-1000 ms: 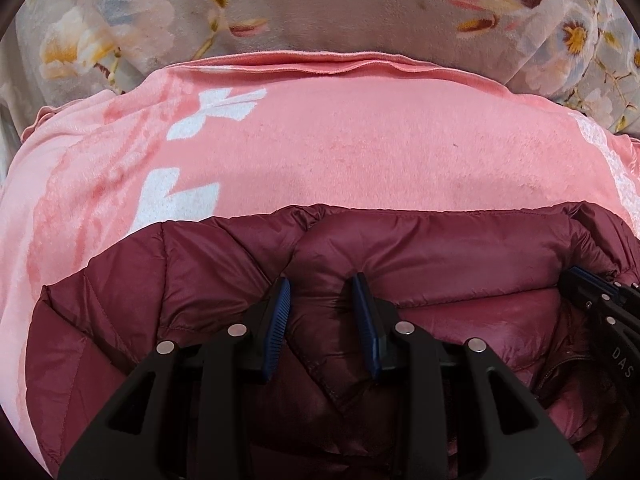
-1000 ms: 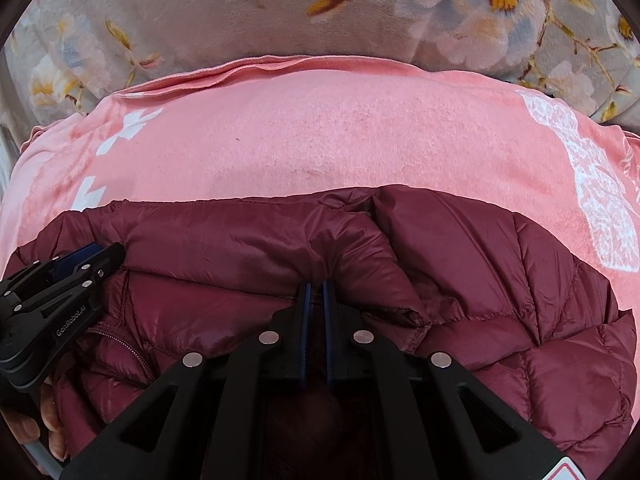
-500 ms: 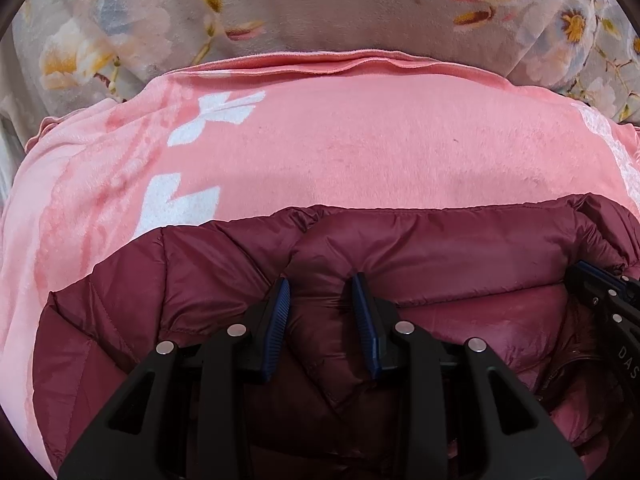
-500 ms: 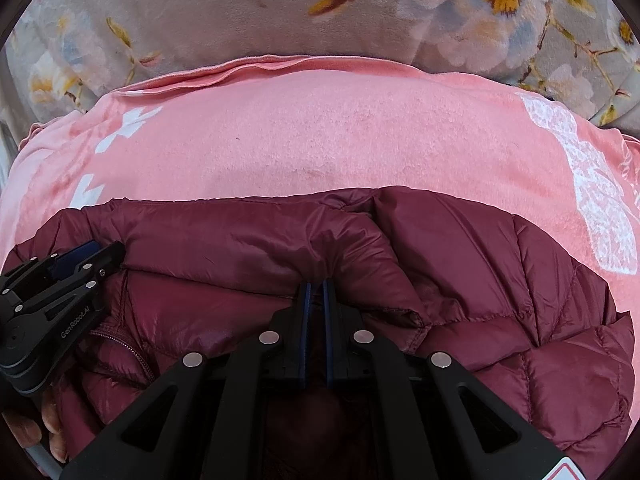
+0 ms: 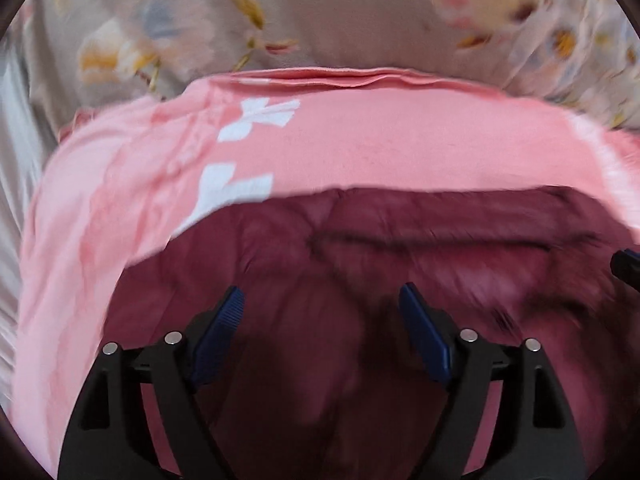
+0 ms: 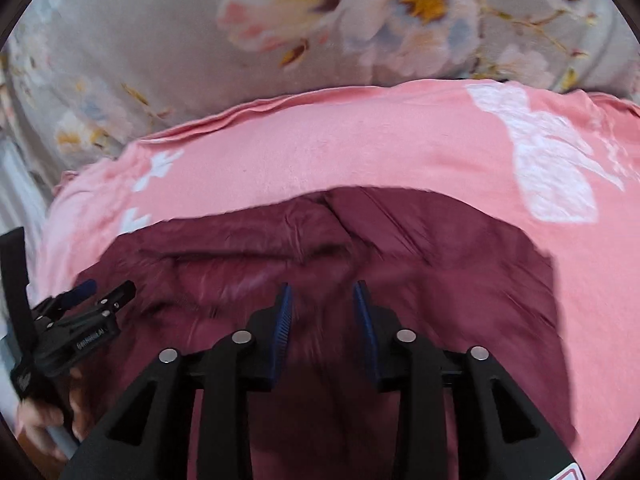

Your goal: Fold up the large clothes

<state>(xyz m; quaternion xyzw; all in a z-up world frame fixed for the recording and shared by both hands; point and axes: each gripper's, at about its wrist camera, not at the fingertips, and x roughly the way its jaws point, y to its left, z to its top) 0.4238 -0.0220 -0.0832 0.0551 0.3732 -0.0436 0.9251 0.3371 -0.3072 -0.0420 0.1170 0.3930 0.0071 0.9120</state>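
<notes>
Left gripper [image 5: 320,312]: nearest item in its own view. Jaws have just been opening and stand wide apart, nothing pinched; jacket cloth lies below the gap, apparently clear of the pads, though blur makes that uncertain.

Right gripper [image 6: 322,308]: jaws have just been opening, now parted to a moderate gap, pads off the cloth.

Maroon puffer jacket [image 5: 400,264]: task item. Lies folded on the pink blanket [image 5: 380,140], its far fold edge running across both views, directly beneath both grippers.

Floral bedcover [image 6: 160,40]: farthest item, beyond the blanket's hem.

Step in hand, as judged: letting go after laying a fold. To do well: lift both grippers straight off so no pad drags the slippery shell and reopens the fold; press the puffy layers flat before the next fold.

View differences: the right wrist view alone shows the left gripper from outside, the person's hand [image 6: 44,420] under it, and the jacket's right edge against the blanket. The left wrist view alone shows the jacket's left edge; of the right gripper, only a tip at the frame's right margin.
</notes>
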